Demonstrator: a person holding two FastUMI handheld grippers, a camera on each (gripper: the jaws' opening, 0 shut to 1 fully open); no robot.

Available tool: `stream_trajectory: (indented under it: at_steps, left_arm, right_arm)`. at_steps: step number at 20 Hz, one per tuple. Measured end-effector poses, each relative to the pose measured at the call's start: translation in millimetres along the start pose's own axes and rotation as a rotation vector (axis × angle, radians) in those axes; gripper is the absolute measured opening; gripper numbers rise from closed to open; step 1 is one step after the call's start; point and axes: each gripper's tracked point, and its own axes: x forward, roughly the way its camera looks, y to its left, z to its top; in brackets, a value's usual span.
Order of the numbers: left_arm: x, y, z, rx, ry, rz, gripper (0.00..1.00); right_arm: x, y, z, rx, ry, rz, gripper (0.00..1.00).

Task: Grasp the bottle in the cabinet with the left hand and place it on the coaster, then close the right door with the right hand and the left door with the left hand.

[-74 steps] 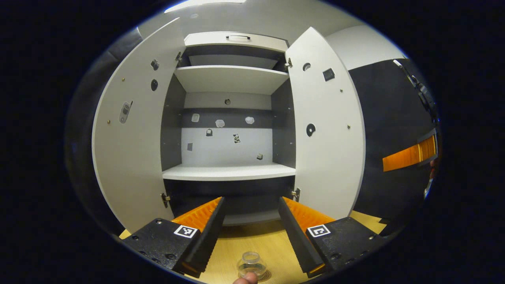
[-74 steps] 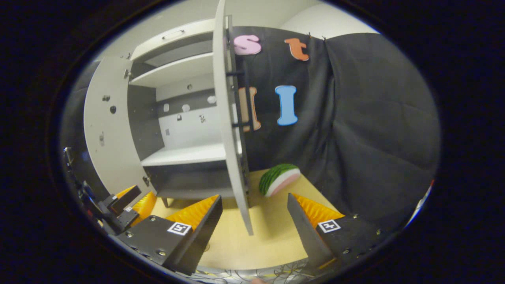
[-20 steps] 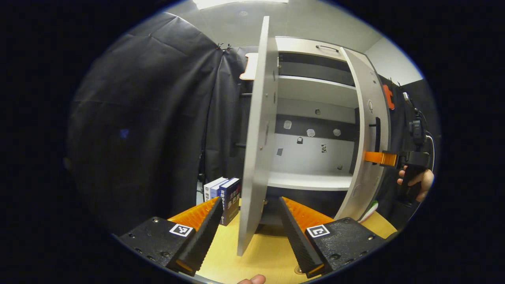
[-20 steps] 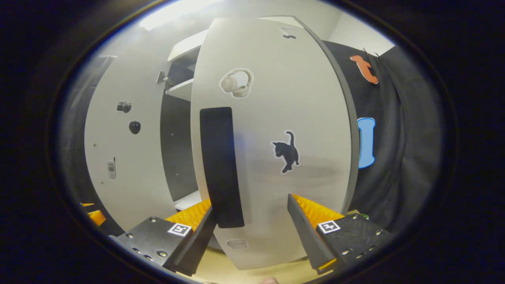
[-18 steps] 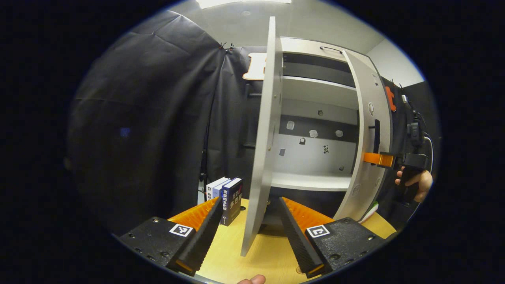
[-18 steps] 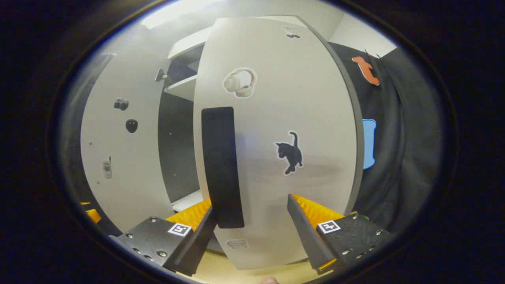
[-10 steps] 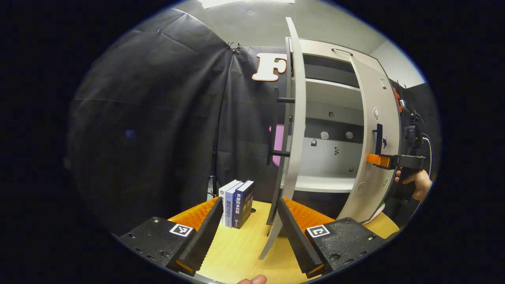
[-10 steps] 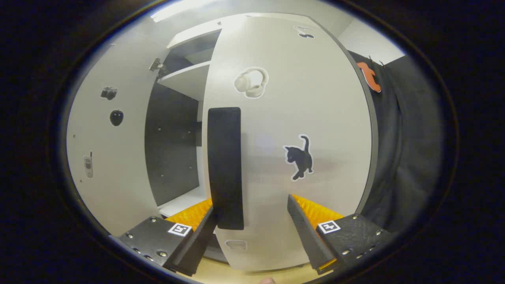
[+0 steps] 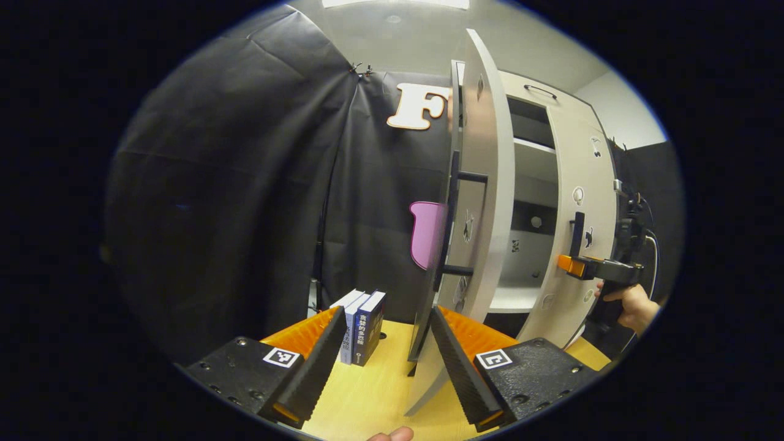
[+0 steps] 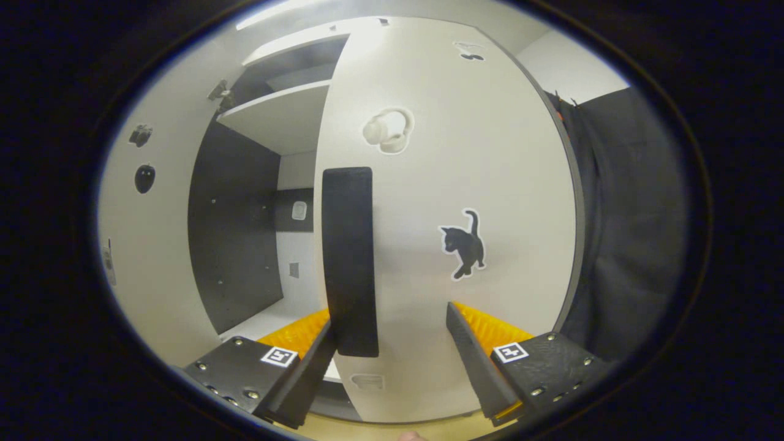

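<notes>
Right gripper (image 10: 392, 343) against right door (image 10: 465, 153); left door (image 9: 484, 184) ajar

Three books (image 9: 358, 327) stand upright together on the wooden table (image 9: 373, 392), their spines facing out. Behind the books hangs the black cloth wall (image 9: 245, 184), and they sit close to it at the table's far side.

**Right door under the tongs, part closed**

Right tongs (image 10: 392, 343) stand spread against the right door (image 10: 465, 184), their left finger (image 10: 306, 361) beside the black handle (image 10: 349, 257). Cat sticker (image 10: 463, 243) right of handle. Left door (image 10: 153, 245) ajar; shelf (image 10: 282, 116) visible between.
</notes>
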Motion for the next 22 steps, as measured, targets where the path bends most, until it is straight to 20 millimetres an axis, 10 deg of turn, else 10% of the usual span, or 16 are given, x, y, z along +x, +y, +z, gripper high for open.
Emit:
stream_trajectory:
  at_steps: [22]
  left_arm:
    - [29,-45,31,0.060,0.022,-0.250,0.89]
  right_arm:
    - [-25,-1,-23,0.063,0.086,0.043,1.00]
